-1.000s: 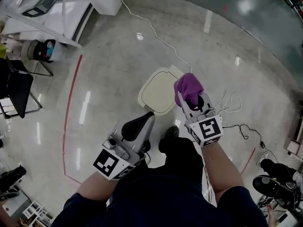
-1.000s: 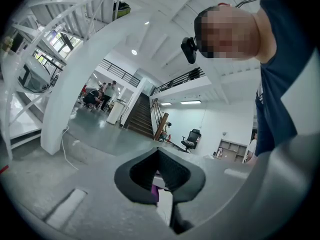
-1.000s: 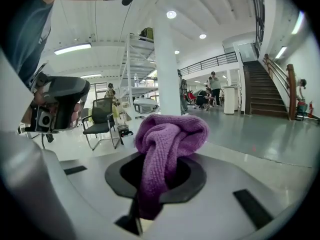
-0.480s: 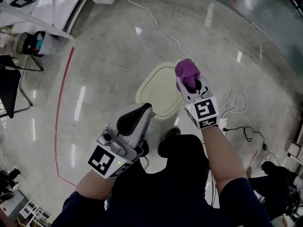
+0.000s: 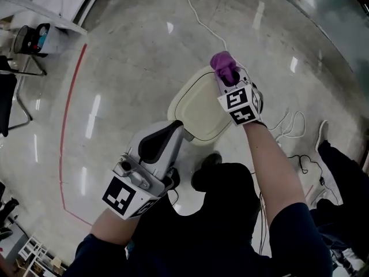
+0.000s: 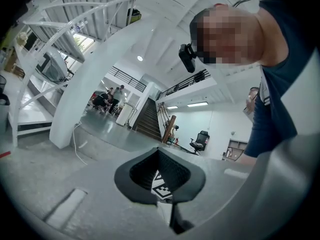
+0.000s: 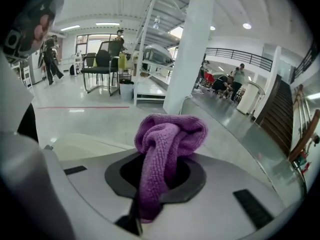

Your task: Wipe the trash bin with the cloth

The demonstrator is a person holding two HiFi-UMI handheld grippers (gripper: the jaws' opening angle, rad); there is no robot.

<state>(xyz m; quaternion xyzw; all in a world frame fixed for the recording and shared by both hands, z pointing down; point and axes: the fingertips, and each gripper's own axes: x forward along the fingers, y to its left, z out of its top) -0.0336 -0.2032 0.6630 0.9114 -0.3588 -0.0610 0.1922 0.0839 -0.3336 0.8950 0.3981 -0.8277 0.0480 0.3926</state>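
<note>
Right gripper (image 5: 226, 78) has its 2 fingers closed on the purple knitted cloth (image 5: 223, 63). In the right gripper view the cloth (image 7: 167, 139) runs down through the gap between the pads and bunches into a folded wad above the fingertips, and a short tail hangs out below the pinch line. In the head view that wad sits over the far right corner of the cream rounded-square trash bin lid (image 5: 196, 105); can't tell whether it touches the lid. Left gripper (image 5: 167, 137) is at the bin's near edge, tilted up toward the person. Its fingers (image 6: 172, 171) are closed together with nothing between them. Bin stands on the glossy grey floor (image 5: 132, 56), and 1 white cable (image 5: 196, 16) runs across the floor behind it.
</note>
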